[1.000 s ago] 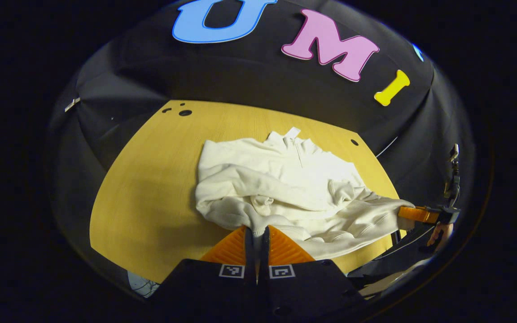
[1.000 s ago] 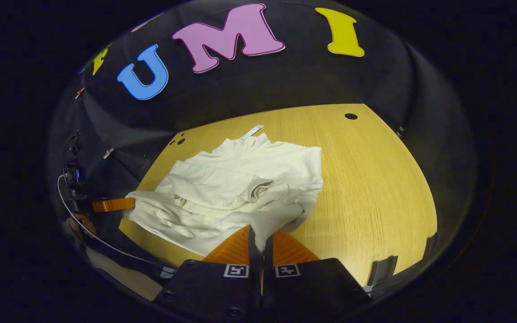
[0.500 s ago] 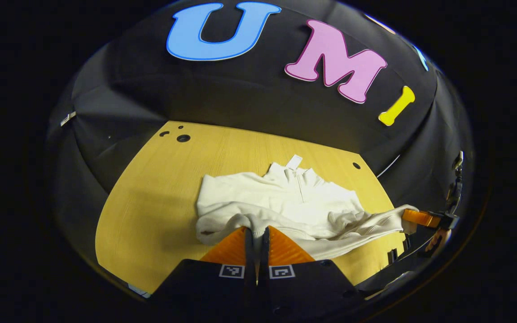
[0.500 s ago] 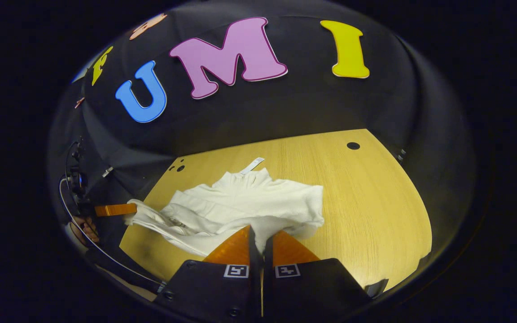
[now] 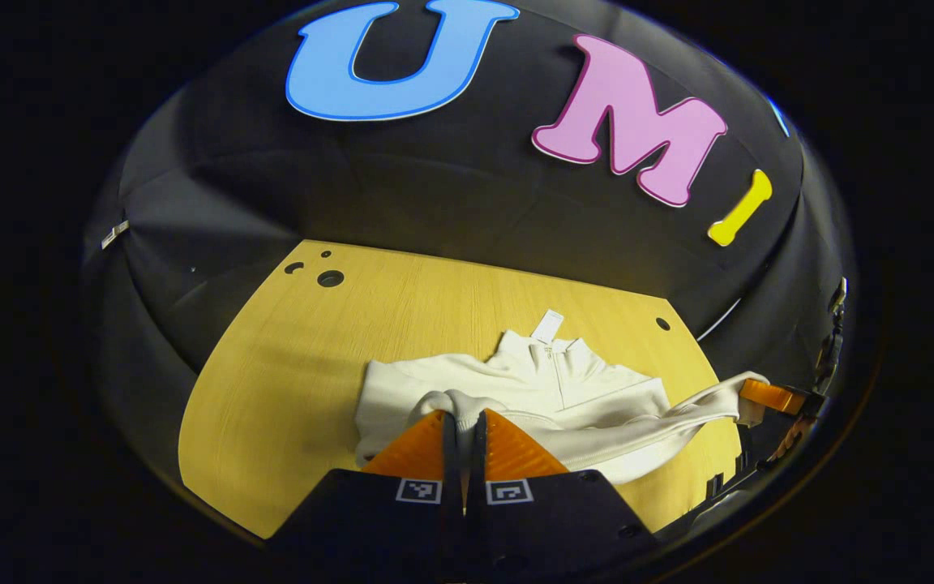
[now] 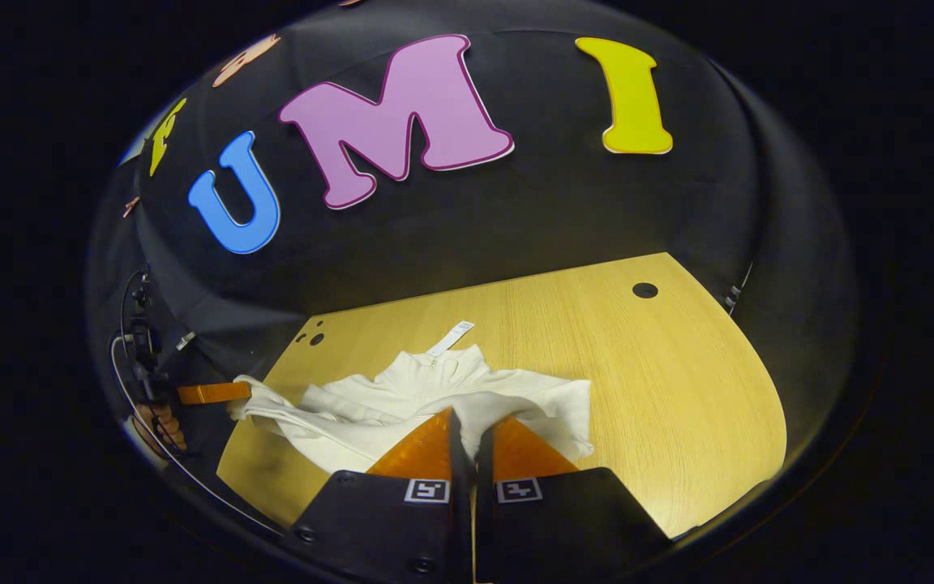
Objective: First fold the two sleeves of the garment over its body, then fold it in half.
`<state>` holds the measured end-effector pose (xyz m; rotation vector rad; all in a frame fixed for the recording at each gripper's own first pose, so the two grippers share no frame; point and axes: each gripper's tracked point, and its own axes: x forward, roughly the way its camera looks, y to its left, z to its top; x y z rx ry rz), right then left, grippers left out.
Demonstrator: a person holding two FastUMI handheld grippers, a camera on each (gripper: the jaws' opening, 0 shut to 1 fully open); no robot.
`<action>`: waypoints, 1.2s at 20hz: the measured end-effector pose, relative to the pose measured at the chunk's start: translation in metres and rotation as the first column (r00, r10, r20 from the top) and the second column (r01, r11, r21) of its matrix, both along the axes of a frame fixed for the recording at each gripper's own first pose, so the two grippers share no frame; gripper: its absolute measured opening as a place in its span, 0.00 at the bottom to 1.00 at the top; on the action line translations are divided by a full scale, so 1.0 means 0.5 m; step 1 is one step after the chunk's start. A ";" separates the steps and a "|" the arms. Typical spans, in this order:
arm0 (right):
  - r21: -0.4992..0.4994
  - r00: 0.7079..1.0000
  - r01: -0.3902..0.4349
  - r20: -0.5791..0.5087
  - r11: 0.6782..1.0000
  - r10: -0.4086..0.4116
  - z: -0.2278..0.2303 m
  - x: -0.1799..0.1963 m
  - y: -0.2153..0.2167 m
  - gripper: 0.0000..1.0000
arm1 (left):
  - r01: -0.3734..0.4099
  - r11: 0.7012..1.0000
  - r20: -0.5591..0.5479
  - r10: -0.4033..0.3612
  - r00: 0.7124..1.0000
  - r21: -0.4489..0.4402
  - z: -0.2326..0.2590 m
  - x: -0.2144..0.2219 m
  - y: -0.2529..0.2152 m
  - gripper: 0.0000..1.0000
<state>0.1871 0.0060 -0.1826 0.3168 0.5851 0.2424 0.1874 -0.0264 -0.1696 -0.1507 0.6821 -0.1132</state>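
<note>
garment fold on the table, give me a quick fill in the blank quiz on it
1. The cream garment lies on a ____ table.
2. The left gripper has its jaws ____ on the garment's hem.
3. The garment's collar points toward the booth's ____.
4. The right gripper grips the ____.

Missing words: wooden; shut; wall; garment

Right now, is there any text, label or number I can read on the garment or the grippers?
Tag at the collar of the garment: too small to read.
Markers on the left gripper: coded squares, no words.
Markers on the right gripper: the same, no words.
No readable text on either.
</note>
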 end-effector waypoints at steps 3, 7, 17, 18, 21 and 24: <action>-0.022 1.000 0.002 -0.006 1.000 -0.002 -0.029 0.046 0.002 0.06 | -0.009 1.000 -0.009 0.009 1.000 0.026 -0.026 0.047 -0.006 0.06; -0.040 0.999 0.010 -0.039 0.999 -0.012 -0.076 0.095 -0.001 0.06 | -0.036 0.999 -0.045 0.037 0.998 0.026 -0.077 0.102 -0.003 0.06; -0.067 0.986 0.014 -0.165 0.998 -0.025 -0.232 0.189 0.025 0.07 | -0.070 0.993 -0.174 0.086 0.981 0.093 -0.224 0.185 0.015 0.06; -0.077 0.984 0.008 -0.175 0.997 -0.022 -0.246 0.191 0.025 0.07 | -0.067 0.993 -0.182 0.085 0.980 0.102 -0.238 0.193 0.015 0.06; -0.094 0.976 -0.010 -0.217 0.995 -0.011 -0.294 0.198 0.026 0.06 | -0.055 0.991 -0.201 0.079 0.976 0.125 -0.269 0.208 0.012 0.06; -0.105 0.968 -0.018 -0.250 0.994 -0.009 -0.330 0.203 0.030 0.06 | -0.043 0.988 -0.238 0.078 0.968 0.149 -0.302 0.213 0.011 0.06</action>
